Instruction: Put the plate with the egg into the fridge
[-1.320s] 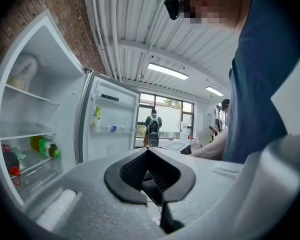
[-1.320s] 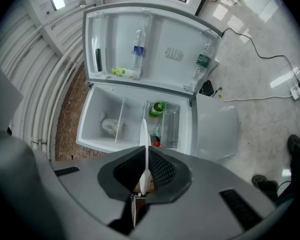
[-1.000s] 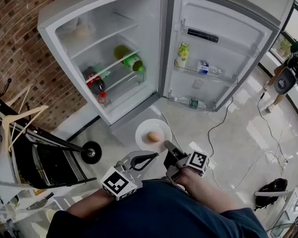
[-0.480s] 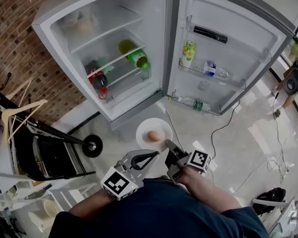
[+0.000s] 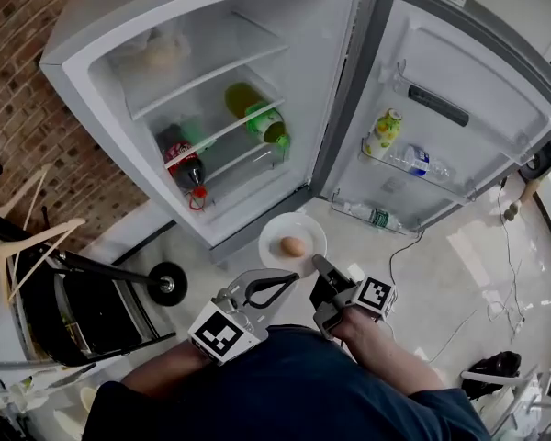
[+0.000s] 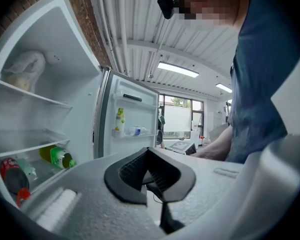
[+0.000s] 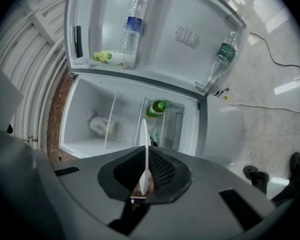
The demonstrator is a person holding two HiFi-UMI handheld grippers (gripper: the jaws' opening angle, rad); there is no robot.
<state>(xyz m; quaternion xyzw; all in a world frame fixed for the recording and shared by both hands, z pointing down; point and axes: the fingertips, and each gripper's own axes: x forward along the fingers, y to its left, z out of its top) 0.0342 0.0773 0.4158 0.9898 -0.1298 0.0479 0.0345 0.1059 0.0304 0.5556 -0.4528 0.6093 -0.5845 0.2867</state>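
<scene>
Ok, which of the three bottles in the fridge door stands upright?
The yellow-green bottle: it alone stands upright. The blue-labelled clear bottle beside it and the green-labelled bottle lower down lie on their sides.

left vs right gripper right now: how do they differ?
Left gripper: jaws together, empty; right gripper: jaws clamped on the white plate's rim. Left gripper sits clear of the plate; right gripper bears it, egg on top. Both face the open fridge.
</scene>
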